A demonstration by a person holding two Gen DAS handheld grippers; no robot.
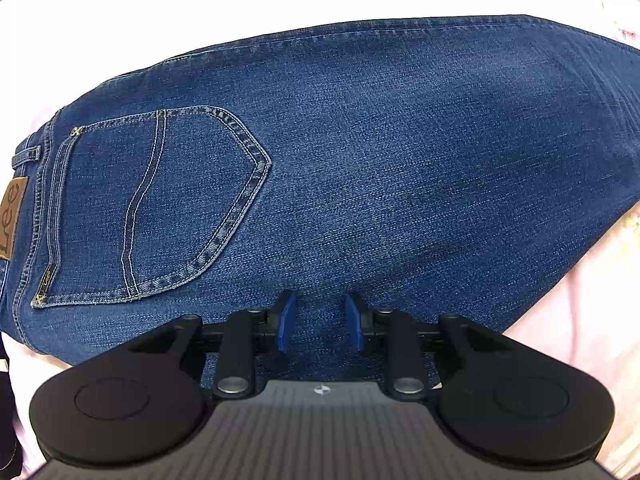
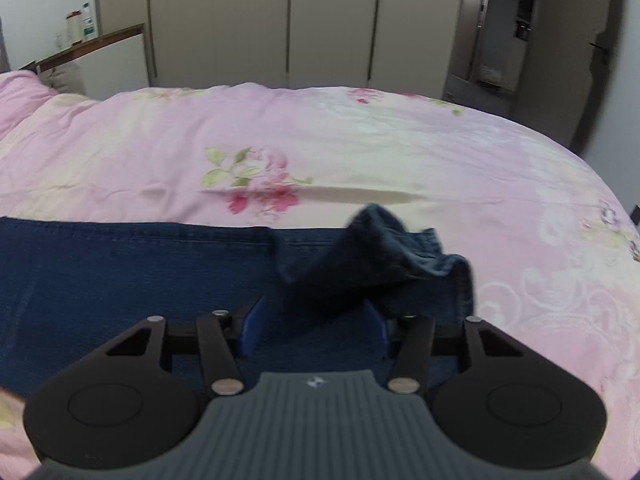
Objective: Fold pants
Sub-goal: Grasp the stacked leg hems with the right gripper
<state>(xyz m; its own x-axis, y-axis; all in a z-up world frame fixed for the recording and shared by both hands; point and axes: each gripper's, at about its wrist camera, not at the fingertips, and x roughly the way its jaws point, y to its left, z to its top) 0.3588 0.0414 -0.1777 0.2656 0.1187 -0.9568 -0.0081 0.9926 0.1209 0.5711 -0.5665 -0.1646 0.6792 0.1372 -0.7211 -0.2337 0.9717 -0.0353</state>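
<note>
Blue denim jeans lie flat on the bed, back pocket and brown Lee patch at the left. My left gripper hovers over the near edge of the seat, jaws apart with denim showing between them, holding nothing. In the right wrist view the jeans legs stretch left, and the leg ends are bunched and lifted. My right gripper has its blue pads wide apart with the bunched denim between them; its grip cannot be told.
The pink floral bedspread covers the bed beyond the jeans. Beige wardrobe doors stand behind it, a shelf with bottles at the far left, and a doorway at the right.
</note>
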